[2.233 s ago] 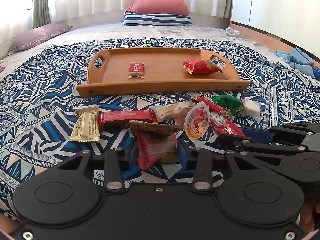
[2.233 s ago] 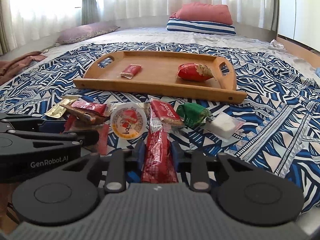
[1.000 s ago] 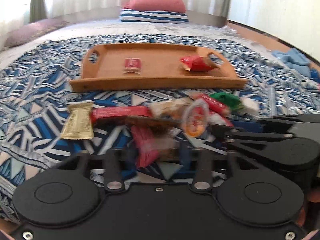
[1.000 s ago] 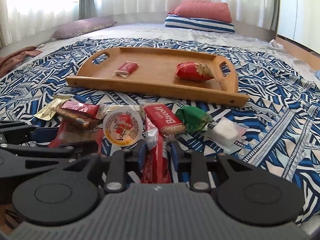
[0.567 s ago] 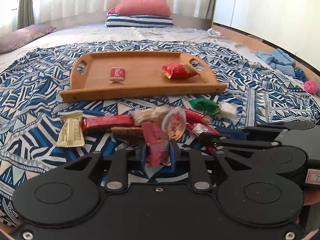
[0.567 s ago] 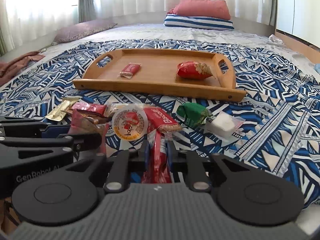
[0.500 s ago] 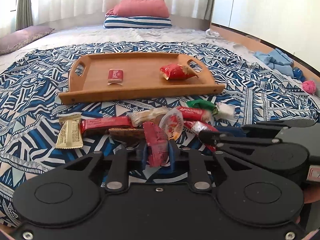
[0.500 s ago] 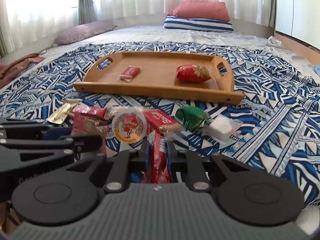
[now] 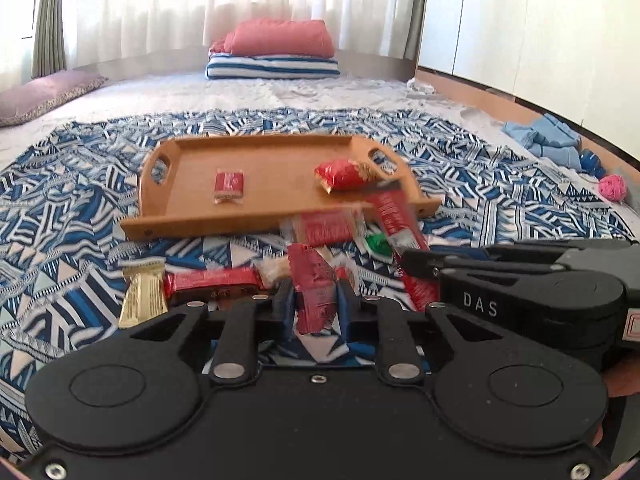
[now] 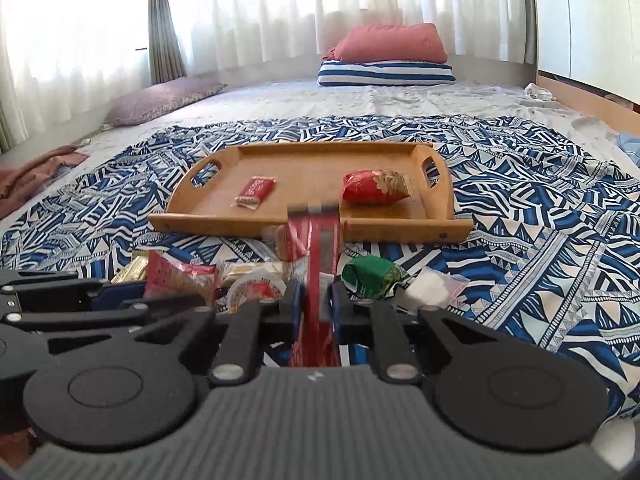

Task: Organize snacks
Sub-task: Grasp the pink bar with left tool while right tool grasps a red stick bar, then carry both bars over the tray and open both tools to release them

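In the left wrist view my left gripper is shut on a crumpled red snack packet, held a little above the bedspread. My right gripper has a long red snack bar standing up between its pads; its jaws are closing tight on it. The wooden tray lies ahead with a small red biscuit pack and a red snack bag on it. Loose on the spread are a gold packet, a red bar, a jelly cup, a green packet and a white packet.
The patterned blue bedspread covers a large bed. Stacked pillows lie at the far end and a purple pillow at the far left. Blue clothes and a pink ball sit by the right edge.
Both grippers have closed on their snacks and risen, lifting the red packet and the long red bar off the pile. The bar now stands in front of the tray.
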